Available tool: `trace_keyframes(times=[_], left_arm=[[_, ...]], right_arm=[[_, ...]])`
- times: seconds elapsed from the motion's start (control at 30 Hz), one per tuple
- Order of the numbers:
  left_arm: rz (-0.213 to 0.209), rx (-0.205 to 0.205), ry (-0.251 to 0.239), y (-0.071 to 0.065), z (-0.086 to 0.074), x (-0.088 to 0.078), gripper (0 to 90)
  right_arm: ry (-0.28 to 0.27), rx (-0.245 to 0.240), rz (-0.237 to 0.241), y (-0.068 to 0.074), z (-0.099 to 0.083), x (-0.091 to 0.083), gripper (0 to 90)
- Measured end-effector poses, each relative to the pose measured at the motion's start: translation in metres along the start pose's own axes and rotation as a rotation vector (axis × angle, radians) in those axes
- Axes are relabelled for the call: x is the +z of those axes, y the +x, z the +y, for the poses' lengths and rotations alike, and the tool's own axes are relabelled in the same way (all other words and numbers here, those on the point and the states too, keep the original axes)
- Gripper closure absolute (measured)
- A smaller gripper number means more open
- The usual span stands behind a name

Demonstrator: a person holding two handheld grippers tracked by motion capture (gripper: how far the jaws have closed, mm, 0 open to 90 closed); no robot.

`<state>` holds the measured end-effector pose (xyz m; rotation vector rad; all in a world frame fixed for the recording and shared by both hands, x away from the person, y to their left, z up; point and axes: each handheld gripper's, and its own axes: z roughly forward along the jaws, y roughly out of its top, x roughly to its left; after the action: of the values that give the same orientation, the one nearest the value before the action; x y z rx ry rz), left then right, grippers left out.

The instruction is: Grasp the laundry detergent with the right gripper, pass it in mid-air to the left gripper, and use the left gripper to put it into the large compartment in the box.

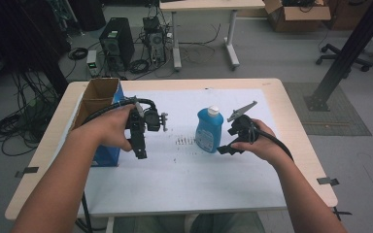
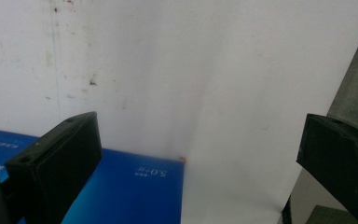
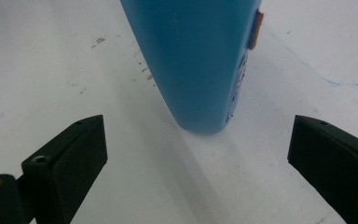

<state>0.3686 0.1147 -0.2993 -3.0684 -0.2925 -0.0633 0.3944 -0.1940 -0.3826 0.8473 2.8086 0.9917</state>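
High view, left to right: open brown cardboard box with blue sides at table's left edge; left gripper just beside it, jaws spread, empty; upright blue plastic bottle with white cap mid-table on white sheet; right gripper close by, jaws wide, bottle's base ahead between them, untouched.

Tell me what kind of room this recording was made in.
Likely a lab or workshop: a desktop computer tower sits on the floor among loose cables, a second work table stands behind, and a cardboard box sits nearby.
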Motion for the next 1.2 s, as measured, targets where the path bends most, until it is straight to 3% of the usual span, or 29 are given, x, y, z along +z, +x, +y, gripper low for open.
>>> trace_keyframes(times=[1.07,1.2], left_arm=[[-0.006,-0.002,0.000,-0.001,-0.002,0.005,0.2],[-0.004,-0.002,-0.006,-0.002,-0.002,0.005,0.2]], right_arm=[[-0.122,0.028,-0.026,0.007,0.003,0.017,3.8],[-0.132,0.028,-0.047,0.008,0.005,0.020,3.1]])
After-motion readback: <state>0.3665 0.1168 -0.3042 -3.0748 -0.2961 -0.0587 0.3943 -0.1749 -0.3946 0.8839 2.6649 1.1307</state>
